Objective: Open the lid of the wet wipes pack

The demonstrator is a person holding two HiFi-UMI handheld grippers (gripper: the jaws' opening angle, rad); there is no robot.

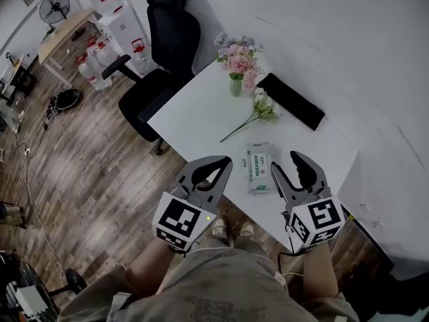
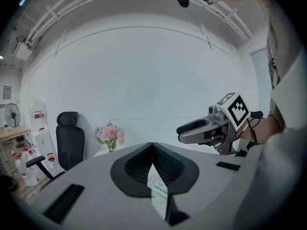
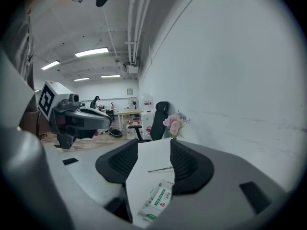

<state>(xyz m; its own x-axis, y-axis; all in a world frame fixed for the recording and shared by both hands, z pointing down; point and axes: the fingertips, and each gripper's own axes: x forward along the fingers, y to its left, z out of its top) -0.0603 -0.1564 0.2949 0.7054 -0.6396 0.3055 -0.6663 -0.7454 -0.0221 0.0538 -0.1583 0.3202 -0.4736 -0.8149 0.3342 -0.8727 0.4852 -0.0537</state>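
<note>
Wipes pack (image 1: 260, 168) on table (image 1: 201, 113), flower (image 1: 261, 109) beyond, left gripper (image 1: 225, 164) clenched, right gripper (image 1: 287, 164) released

Legible text: none in any view.
Wet wipes pack (image 1: 260, 168), 4 o'clock: green print and a red round mark, too small to read.
Left marker cube (image 1: 179, 221), 7 o'clock: black-and-white square pattern, no letters.
Right marker cube (image 1: 316, 221), 5 o'clock: like pattern.
White boxes (image 1: 114, 9), 11 o'clock: red labels, illegible.
</note>
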